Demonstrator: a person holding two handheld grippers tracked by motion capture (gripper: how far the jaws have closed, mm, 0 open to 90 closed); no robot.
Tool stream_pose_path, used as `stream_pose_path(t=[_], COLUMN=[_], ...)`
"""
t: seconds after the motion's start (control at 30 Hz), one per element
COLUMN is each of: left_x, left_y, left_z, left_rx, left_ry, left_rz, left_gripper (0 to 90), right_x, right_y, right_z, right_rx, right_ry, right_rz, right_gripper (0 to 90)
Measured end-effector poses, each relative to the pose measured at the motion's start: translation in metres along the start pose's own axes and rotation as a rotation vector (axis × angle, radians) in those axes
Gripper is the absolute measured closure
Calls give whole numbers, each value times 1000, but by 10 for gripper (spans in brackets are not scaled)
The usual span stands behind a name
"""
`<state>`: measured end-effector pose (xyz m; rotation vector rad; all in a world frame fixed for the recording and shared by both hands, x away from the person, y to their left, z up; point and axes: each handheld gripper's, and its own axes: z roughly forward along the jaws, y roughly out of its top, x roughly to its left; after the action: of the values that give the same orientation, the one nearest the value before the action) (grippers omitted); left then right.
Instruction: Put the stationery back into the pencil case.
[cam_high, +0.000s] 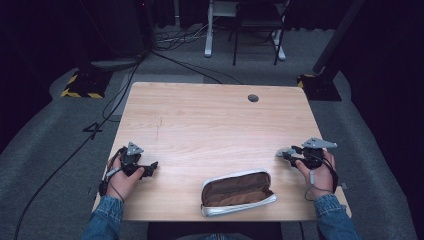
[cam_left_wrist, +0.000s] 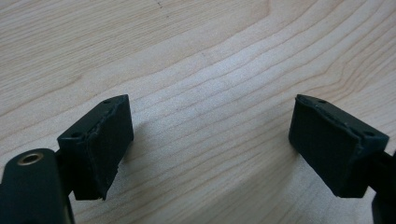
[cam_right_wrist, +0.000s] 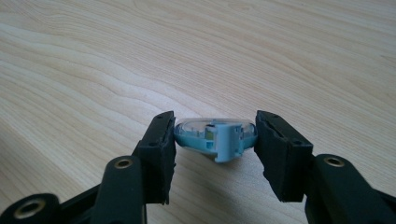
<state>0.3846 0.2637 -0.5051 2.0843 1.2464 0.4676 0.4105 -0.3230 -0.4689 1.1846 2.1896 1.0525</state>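
In the right gripper view a small light-blue and clear plastic dispenser, like a correction-tape roller, sits between the two black pads just above the wood. My right gripper is shut on it, with both pads against its ends. In the high view that gripper is near the table's right edge, pointing left. An unzipped pencil case, silver-white outside and brown inside, lies at the front middle of the table. My left gripper rests at the front left. It is open, with bare wood between its jaws.
The light wooden table has a round cable hole near its far edge. Cables run across the grey floor at the left. Chair and desk legs stand beyond the table.
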Motion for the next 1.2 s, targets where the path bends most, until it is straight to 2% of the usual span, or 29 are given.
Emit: stream_pose_path(t=[0.23,0.67,0.9,1.2], left_x=[0,0,0,-1], left_y=[0,1,1,3], left_z=[0,1,1,3], left_rx=[0,0,2,-1], left_ry=[-1,-2,-2,-5], left_rz=[2,2,3,5], left_gripper=[142,142,142,142], right_x=[3,13,25,49], right_y=[3,17,28,41], right_z=[-5,-24,-39,-54], right_rx=[-15,-63,-95,-122], right_ry=[-2,27,52,109], right_rz=[-11,-18,-42,-95], right_gripper=[496,495,495,495])
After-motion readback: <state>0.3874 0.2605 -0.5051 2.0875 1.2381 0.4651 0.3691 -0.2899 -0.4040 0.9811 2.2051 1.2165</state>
